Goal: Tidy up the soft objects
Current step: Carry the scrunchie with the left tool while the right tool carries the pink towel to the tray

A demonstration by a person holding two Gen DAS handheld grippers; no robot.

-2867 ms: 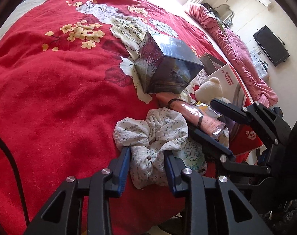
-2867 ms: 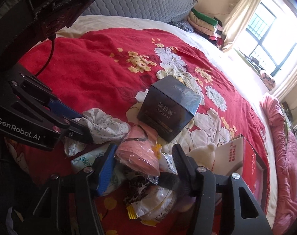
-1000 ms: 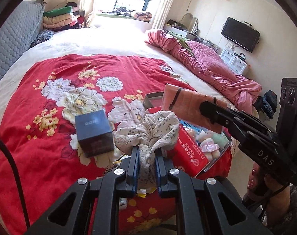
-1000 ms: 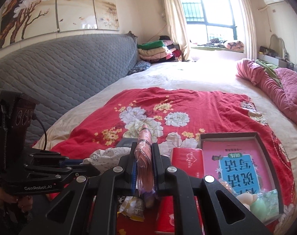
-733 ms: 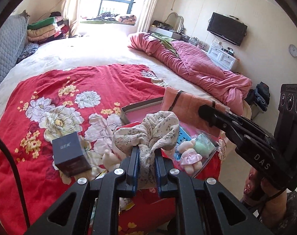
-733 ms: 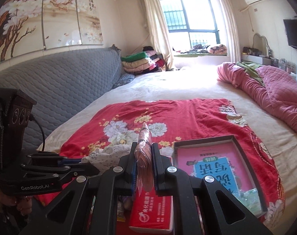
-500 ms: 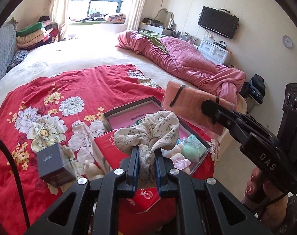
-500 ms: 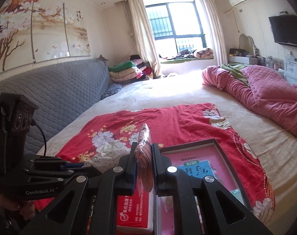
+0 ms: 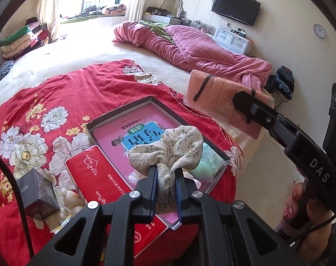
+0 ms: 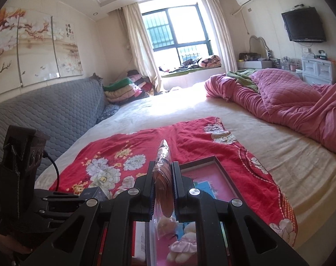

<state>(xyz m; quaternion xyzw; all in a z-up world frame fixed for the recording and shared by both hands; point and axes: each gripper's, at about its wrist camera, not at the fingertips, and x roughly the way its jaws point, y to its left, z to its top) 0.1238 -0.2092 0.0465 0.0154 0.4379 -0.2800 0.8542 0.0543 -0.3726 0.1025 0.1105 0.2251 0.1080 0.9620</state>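
Note:
My left gripper [image 9: 164,173] is shut on a white floral cloth scrunchie [image 9: 168,150] and holds it above the near end of a shallow dark-rimmed box [image 9: 121,112] with a pink liner. My right gripper [image 10: 163,170] is shut on a pink wrapped towel pack [image 10: 163,168], seen edge-on; in the left wrist view the pack [image 9: 214,95] hangs to the right of the box, above the bed's edge. A green soft toy [image 9: 206,161] and a pale pink plush [image 10: 180,247] lie in the box's near end.
A red tissue pack [image 9: 106,184] lies left of the box on the red floral blanket [image 9: 57,93]. A dark cube box [image 9: 38,194] and a small white teddy [image 9: 71,199] sit further left. A pink quilt [image 10: 289,97] lies at the far right.
Both grippers lifted their items off the blanket and carried them right, from beside the cube box to over the shallow box. Both stayed shut.

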